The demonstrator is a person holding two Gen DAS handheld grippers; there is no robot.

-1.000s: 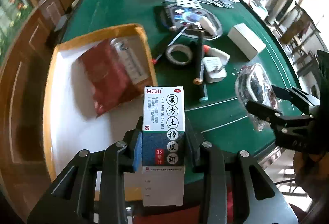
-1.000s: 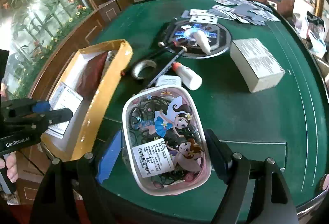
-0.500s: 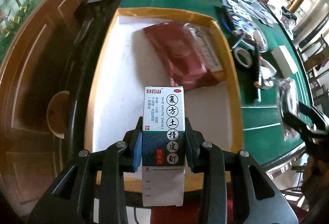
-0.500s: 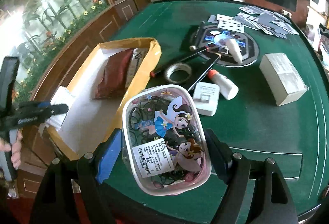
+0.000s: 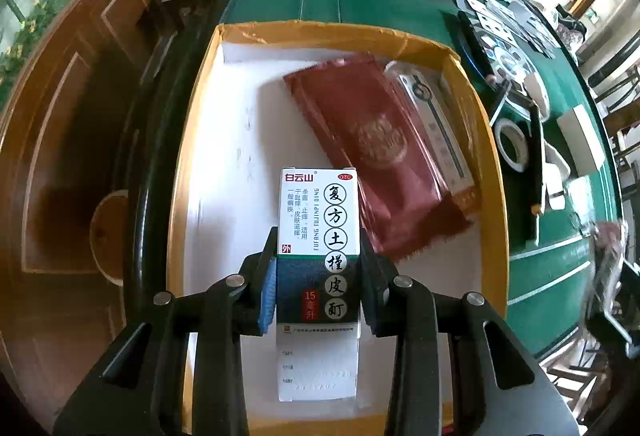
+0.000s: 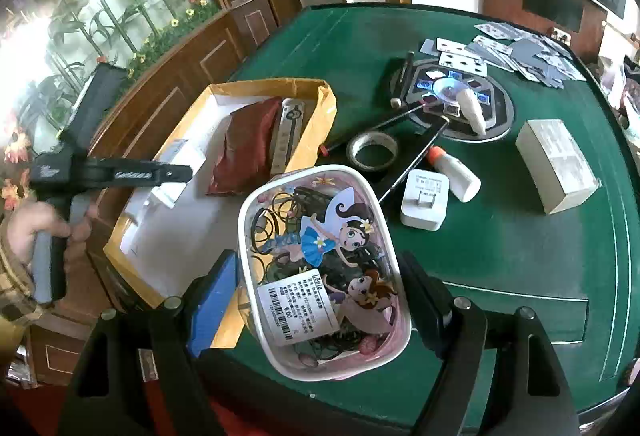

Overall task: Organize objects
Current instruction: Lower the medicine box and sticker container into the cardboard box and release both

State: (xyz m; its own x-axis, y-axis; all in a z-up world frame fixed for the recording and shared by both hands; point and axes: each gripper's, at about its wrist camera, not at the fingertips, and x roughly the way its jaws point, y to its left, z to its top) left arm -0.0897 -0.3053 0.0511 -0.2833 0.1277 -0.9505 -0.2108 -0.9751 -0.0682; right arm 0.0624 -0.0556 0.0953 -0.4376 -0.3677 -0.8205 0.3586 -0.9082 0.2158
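My left gripper (image 5: 318,292) is shut on a white and dark medicine box (image 5: 318,236) and holds it over the near part of the yellow cardboard box (image 5: 200,107). A red pouch (image 5: 372,147) and a silver tube pack (image 5: 436,123) lie inside that box. My right gripper (image 6: 320,300) is shut on a clear plastic tub of hair ties (image 6: 320,268) with a cartoon-girl lid, held above the table edge beside the yellow box (image 6: 324,111). The left gripper (image 6: 172,173) shows in the right wrist view over the box.
On the green felt table (image 6: 520,256) lie a tape roll (image 6: 372,149), a white charger (image 6: 424,199), a glue bottle (image 6: 456,175), a white carton (image 6: 556,163), a round black disc (image 6: 452,95), long black rods and scattered playing cards (image 6: 512,51). Wooden cabinets stand left.
My left gripper swung left with the medicine box, from over the table to over the yellow box. My right gripper with the tub drew back and turned slightly.
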